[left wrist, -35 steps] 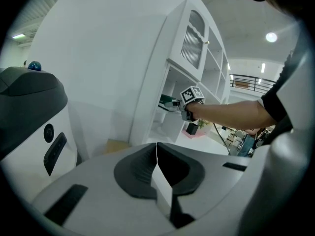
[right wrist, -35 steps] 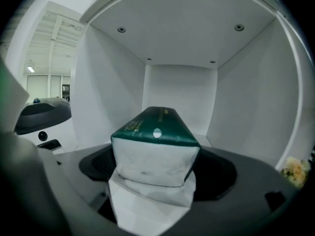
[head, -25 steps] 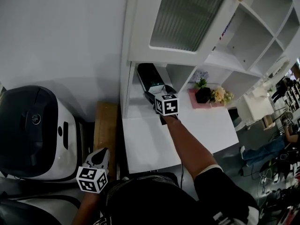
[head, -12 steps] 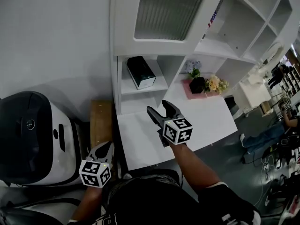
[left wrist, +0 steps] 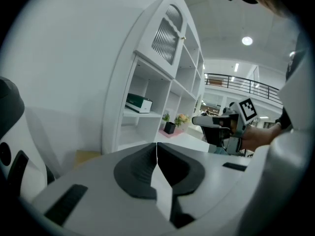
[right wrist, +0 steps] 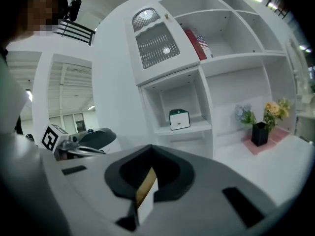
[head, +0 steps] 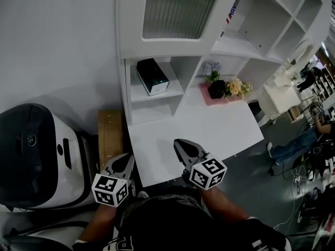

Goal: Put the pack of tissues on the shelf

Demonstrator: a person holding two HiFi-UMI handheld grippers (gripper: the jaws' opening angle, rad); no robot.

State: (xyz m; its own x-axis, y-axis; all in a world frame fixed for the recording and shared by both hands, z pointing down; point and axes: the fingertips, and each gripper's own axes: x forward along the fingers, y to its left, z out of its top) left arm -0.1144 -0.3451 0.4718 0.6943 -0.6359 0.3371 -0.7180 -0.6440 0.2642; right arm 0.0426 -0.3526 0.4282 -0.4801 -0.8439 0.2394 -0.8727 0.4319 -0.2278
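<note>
The pack of tissues (head: 152, 76), a dark green and white box, lies on the lower left shelf (head: 159, 94) of the white cabinet; it also shows in the left gripper view (left wrist: 139, 103) and the right gripper view (right wrist: 179, 119). My right gripper (head: 181, 145) is shut with nothing between its jaws, low over the front edge of the white desk and far from the pack. My left gripper (head: 124, 162) is also shut and holds nothing, down at the desk's left front corner. Each gripper sees the other: the right gripper (left wrist: 216, 123) and the left gripper (right wrist: 93, 139).
A white desk top (head: 220, 132) juts from the cabinet, with a black flower pot (head: 216, 89) on a pink mat at its back. A black-and-white appliance (head: 36, 150) and a wooden stand (head: 110, 132) are at the left. A ribbed glass door (head: 172, 7) hangs above.
My right gripper has drawn back from the shelf to the desk's front edge and its jaws have gone from open to shut. The pack stays on the shelf. The left gripper barely moved.
</note>
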